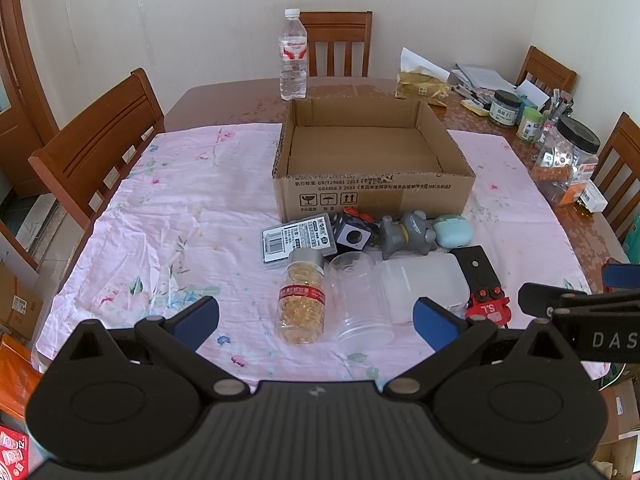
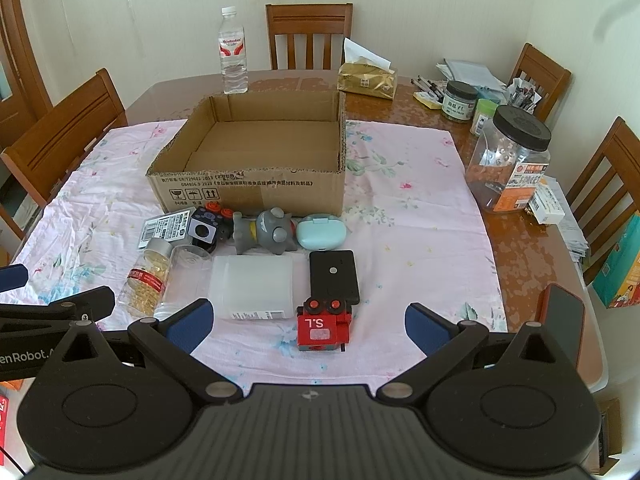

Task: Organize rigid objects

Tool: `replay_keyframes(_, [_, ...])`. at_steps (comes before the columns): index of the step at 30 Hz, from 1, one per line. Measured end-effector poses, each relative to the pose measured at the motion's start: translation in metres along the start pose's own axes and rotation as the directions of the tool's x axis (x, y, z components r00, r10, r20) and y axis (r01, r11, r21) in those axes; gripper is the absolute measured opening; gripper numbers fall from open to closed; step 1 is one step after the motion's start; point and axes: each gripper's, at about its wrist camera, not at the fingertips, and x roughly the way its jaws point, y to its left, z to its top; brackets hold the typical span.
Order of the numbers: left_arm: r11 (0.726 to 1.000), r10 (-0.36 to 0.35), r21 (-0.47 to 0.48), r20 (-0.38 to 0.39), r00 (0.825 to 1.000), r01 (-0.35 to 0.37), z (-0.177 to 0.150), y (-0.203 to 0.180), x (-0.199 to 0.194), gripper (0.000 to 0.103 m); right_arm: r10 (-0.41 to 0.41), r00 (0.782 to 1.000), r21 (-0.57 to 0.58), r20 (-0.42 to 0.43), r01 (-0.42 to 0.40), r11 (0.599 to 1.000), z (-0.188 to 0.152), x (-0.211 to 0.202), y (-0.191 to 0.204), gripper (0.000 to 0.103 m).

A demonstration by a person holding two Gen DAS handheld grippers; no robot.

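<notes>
An open empty cardboard box [image 1: 372, 192] [image 2: 256, 192] stands on the pink cloth. In front of it lie a pill bottle [image 1: 301, 300] [image 2: 146, 280], a clear cup [image 1: 360, 300], a frosted plastic box [image 1: 424, 280] [image 2: 253, 286], a grey toy figure [image 1: 406, 234] [image 2: 264, 232], a teal case [image 1: 452, 232] [image 2: 321, 233], a black cube [image 1: 354, 236] [image 2: 204, 232], a black flat device [image 2: 334, 276], a red S.L toy [image 2: 322, 326] [image 1: 488, 308] and a labelled card case [image 1: 298, 238]. My left gripper [image 1: 316, 320] is open above the near cloth. My right gripper [image 2: 308, 322] is open, near the red toy.
A water bottle [image 1: 293, 60] stands behind the box. A gold tissue pack [image 2: 366, 80], jars [image 2: 508, 160] and pens crowd the table's right side. Wooden chairs [image 1: 100, 140] ring the table. A phone [image 2: 562, 320] lies at the near right edge.
</notes>
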Motion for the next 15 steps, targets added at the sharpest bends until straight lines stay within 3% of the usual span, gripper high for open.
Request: replay_keyframes(15, [1.000, -0.013, -0.002, 0.007, 1.000, 0.013, 0.0024, -0.0029, 0.0047, 0.102, -0.001, 1.000, -0.015, 0.010, 0.001, 1.000, 0.0025, 0.0018, -0.0032, 0.103])
